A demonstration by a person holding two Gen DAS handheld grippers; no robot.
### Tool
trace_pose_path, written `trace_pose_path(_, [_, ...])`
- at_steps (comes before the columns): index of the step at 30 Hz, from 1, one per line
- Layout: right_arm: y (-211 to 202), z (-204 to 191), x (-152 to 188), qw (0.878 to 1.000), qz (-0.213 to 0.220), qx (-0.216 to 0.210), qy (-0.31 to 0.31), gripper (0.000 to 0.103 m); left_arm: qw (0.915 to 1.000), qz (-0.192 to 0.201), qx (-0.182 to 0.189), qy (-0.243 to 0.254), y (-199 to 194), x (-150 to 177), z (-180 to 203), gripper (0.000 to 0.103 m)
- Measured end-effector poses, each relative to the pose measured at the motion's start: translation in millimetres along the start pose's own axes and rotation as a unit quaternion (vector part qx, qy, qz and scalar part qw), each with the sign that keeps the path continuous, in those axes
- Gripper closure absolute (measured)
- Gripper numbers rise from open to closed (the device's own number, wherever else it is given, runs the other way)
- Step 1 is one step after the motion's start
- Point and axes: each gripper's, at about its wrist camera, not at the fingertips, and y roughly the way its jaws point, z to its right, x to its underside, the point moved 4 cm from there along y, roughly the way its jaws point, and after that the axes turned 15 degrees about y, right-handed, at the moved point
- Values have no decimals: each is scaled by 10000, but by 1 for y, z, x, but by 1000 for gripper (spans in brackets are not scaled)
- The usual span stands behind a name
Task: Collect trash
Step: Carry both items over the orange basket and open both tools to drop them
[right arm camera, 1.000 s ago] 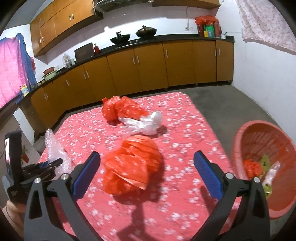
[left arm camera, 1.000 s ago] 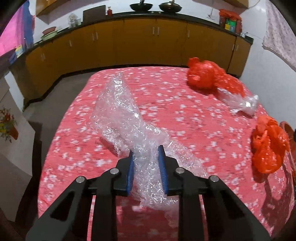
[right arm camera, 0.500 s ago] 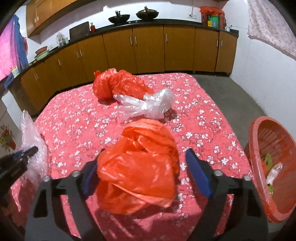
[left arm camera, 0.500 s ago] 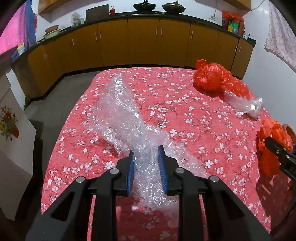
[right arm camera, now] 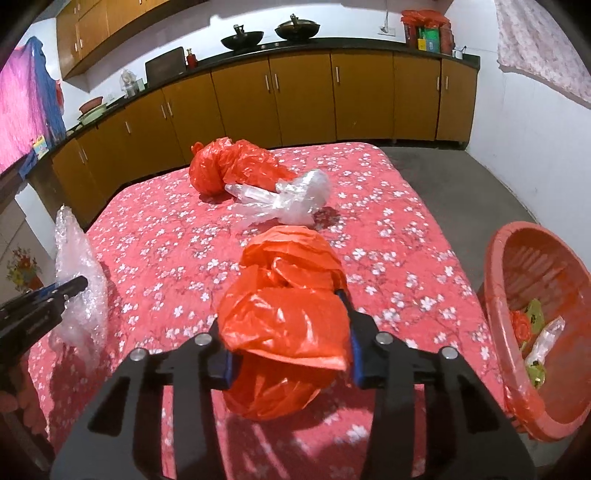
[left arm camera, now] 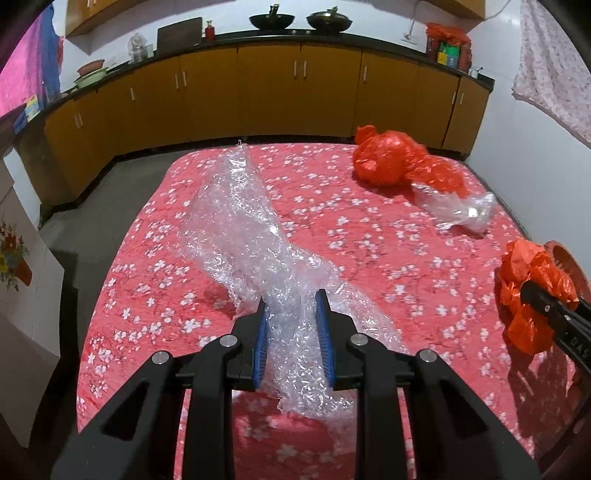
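Kitchen: orange-brown base cabinets (left arm camera: 266, 96) under black countertop (right arm camera: 332, 44) with two woks (left arm camera: 273, 20), white walls (right arm camera: 535, 147), grey floor (right arm camera: 461, 184), pink cloth (right arm camera: 18, 107) hanging left.

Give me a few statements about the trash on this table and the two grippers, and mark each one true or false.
1. The left gripper has bubble wrap between its fingers. True.
2. The right gripper is closing on a clear plastic bag. False: its fingers are closing around a crumpled orange bag; the clear bag lies farther back on the table.
3. The red basket at the table's right edge is empty. False: some trash already lies inside it.
4. A second orange bag lies at the far side, touching the clear bag. True.
5. The tablecloth is plain blue. False: it is red with white flowers.
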Motion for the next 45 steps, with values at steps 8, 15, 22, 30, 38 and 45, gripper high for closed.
trace_pose_path(8, [-30, 22, 1, 9998, 112, -52, 159, 60, 9996, 198, 171, 137, -18, -11, 27, 79])
trace_pose_path(15, [-66, 45, -1, 9990, 343, -70, 286, 60, 9983, 367, 363, 280, -34, -22, 53, 79])
trace_pose_path(22, [-104, 73, -11, 9964, 748, 57, 391, 60, 9950, 564, 674, 481, -49, -37, 93, 79])
trace_pose_path(30, [-138, 107, -22, 9914, 1169, 269, 531, 60, 9878, 778, 1141, 722, -63, -54, 145, 79])
trace_pose_path(38, [-158, 149, -27, 9856, 1391, 494, 830, 60, 9768, 945, 1640, 998, -72, -72, 204, 79])
trace_pose_path(45, [-172, 192, -32, 9787, 1558, 747, 1110, 60, 9652, 1077, 2042, 1231, -77, -90, 255, 79])
